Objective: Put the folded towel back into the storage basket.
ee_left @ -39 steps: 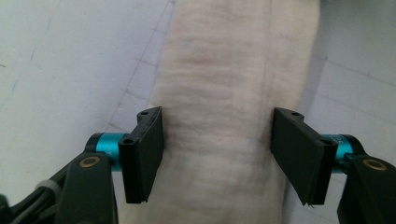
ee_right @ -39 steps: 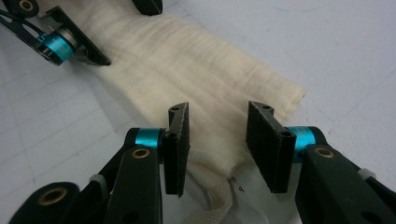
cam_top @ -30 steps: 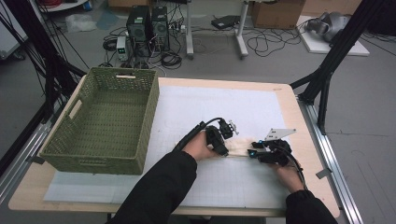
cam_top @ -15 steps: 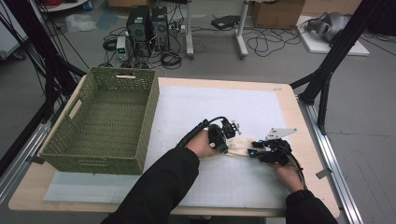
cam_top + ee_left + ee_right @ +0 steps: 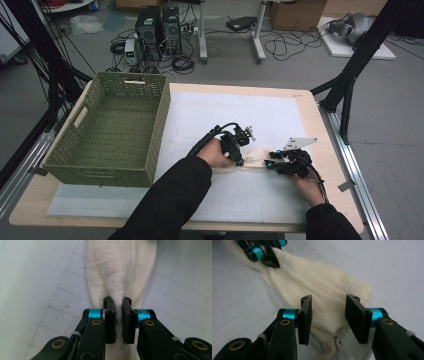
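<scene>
Pinching a raised fold of the cream cloth [image 5: 120, 272], the left gripper [image 5: 118, 312] has its fingers [image 5: 110, 322] nearly pressed together w/ just the fabric ridge between the pads; jaws have just been closing on it. Cloth lies on the white grid mat [image 5: 280, 115] on the table [image 5: 307, 107], near the person's edge, stretched out btwn the two grippers. In the high view the left gripper [image 5: 239, 159] sits at the cloth's [image 5: 255, 159] left end, w/ the left hand [image 5: 216, 154] behind it, black cable looping up over it. Right gripper [image 5: 272, 164] is at the cloth's right end, grey three-cornered plate on top, right hand [image 5: 305, 185] behind. In the right gripper view the right gripper [image 5: 329, 315] has its fingers [image 5: 305, 315] spread partway, standing either side of the cloth's [image 5: 317, 285] near end; pads not pressing on the fabric, so no grip there. A white label [image 5: 345, 342] and a bit of woven tape show at that end, just below the fingers. Farther off in that view the left gripper [image 5: 272, 261] bites the cloth's far end, fabric bunched toward it. Green woven basket [image 5: 112, 130] stands on the table's left part, well apart from the cloth. Floor beyond the table: PC towers [image 5: 159, 27], cables.
</scene>
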### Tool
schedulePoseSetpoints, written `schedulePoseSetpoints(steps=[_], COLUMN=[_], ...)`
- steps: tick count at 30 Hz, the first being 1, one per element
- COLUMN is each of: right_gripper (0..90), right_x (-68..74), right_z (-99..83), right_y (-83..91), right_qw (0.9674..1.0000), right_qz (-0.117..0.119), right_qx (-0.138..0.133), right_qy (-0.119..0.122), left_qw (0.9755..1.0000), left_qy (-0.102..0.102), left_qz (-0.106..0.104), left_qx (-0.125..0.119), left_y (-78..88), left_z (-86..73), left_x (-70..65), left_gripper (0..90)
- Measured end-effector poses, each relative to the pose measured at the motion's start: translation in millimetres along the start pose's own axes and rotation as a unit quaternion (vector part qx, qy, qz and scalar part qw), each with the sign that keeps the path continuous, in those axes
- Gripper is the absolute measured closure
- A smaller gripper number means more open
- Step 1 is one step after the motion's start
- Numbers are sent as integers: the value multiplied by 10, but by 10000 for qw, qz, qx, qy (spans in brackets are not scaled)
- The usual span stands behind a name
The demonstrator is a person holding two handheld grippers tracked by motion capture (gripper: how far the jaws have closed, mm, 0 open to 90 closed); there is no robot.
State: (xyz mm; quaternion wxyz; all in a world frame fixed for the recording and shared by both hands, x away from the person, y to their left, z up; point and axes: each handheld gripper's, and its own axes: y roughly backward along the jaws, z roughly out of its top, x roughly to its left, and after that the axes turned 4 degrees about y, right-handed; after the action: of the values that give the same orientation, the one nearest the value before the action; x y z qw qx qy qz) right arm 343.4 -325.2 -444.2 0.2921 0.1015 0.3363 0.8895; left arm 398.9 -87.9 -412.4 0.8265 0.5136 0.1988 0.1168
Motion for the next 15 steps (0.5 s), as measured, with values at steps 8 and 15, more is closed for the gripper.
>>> schedulePoseSetpoints(steps=[8,15], right_gripper=[535,440], right_x=[-14,-27], right_z=[-8,-7], right_y=[15,68], right_qw=[9998,9991], right_qz=[107,73], right_qx=[-68,-270], right_qy=[-183,-323], left_qw=[9977,9955], left_qy=[512,658], left_qz=[-405,-582], left_qx=[-184,-362], left_y=[23,52], left_z=[-54,-122], left_x=[103,121], left_gripper=[832,832])
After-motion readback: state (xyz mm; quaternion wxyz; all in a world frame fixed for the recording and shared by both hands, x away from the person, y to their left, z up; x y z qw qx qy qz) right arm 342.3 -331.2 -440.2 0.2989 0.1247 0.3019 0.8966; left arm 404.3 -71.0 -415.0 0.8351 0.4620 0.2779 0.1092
